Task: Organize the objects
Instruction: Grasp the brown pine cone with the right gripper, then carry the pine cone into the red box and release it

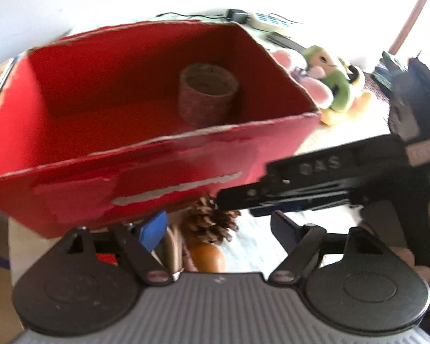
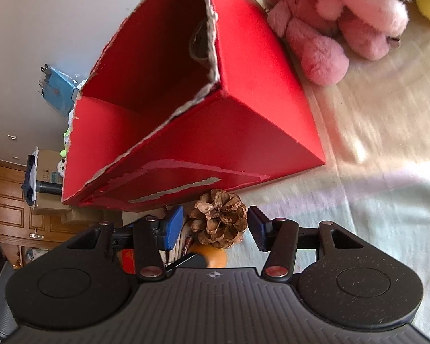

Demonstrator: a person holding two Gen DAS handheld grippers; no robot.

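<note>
We see a red cardboard box standing open on a bed-like surface covered by a pale cloth, its torn rim upward. Inside it, toward the far right corner, stands a small brown round pot. A pine cone lies just before the box's near wall, close to the cloth's near edge, with an orange round thing right behind it.

In the right wrist view the right gripper straddles the pine cone; its blue pads stand beside the cone with small gaps, so we read the claw as open, not pressing. In the left wrist view the left gripper also stands open around the same cone, with the other tool's black body crossing above.

A pink plush toy sits touching the box's right wall, a green and yellow plush beyond it.
</note>
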